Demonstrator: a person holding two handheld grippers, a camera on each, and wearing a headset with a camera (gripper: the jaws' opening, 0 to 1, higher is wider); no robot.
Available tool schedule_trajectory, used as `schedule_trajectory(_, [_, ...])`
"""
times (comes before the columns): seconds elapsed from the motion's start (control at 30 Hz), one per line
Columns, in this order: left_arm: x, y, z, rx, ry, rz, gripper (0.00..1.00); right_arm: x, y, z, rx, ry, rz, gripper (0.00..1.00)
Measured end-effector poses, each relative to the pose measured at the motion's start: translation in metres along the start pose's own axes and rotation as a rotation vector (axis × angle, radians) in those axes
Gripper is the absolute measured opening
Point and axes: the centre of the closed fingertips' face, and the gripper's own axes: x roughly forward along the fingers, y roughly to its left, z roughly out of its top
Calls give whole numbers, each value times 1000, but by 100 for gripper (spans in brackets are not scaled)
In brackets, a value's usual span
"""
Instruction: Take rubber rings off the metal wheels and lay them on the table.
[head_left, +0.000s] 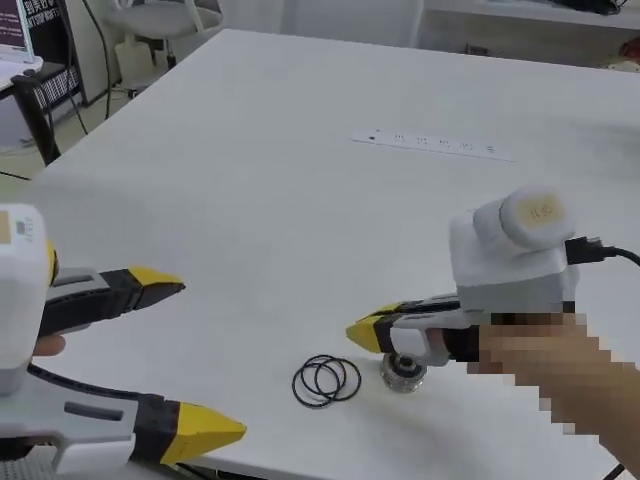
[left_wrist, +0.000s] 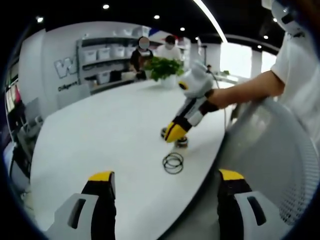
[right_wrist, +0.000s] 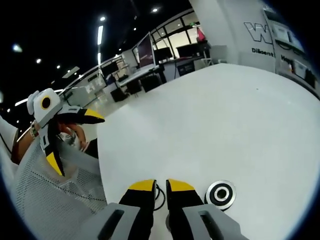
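**Head view finds rubber rings (head_left: 326, 380) lying loose on white table (head_left: 250, 200) beside metal wheel (head_left: 403, 372)**

Thin and black, the rubber rings overlap in a small cluster on the near part of the table. As the head view frames them, they lie just to the left of the metal wheel; whether they touch it cannot be told. The metal wheel stands on the tabletop directly under the right gripper (head_left: 358, 333). That gripper's yellow-tipped jaws are pressed nearly together, and the right gripper view shows only a narrow slit between them. The same view puts the wheel just to the right of the jaws, round face up, with a dark arc of ring visible through the slit.

The left gripper (head_left: 214, 358) hangs at the near left edge of the table, well apart from the rings, with its jaws spread wide. In the left gripper view the rings lie ahead on the table, between the two parted yellow tips. Beyond them, the right gripper's tip points down over the wheel.

A white power strip (head_left: 430, 143) lies farther across the table, well apart from the work. A leafy green plant (left_wrist: 165, 67) stands near the table's far end in the left gripper view.
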Motion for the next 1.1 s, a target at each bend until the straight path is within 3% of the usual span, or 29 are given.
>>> schedule_trajectory(0.17, [0,0,-1,12,12,-1,84,-9,-4,18,10,-76,-8,7])
schedule_trajectory(0.37, [-1,1,5,14,-15,-3,84,-26,-11,42,34,-192,-19,8])
schedule_trajectory(0.53, [0,3,8,94,1,-2,80,-40,-27,48,79,-241,-51,9])
schedule_trajectory(0.6, [1,4,11,100,5,-2,80,-44,-32,46,84,-244,-63,9])
schedule_trajectory(0.73, [3,0,30,108,-25,-43,83,-53,-47,35,123,-238,-97,9])
schedule_trajectory(0.93, [6,1,63,172,-58,-69,83,-59,-65,30,151,-245,-145,8])
schedule_trajectory(1.1, [13,1,91,222,-90,-91,84,-60,-77,18,162,-212,-181,8])
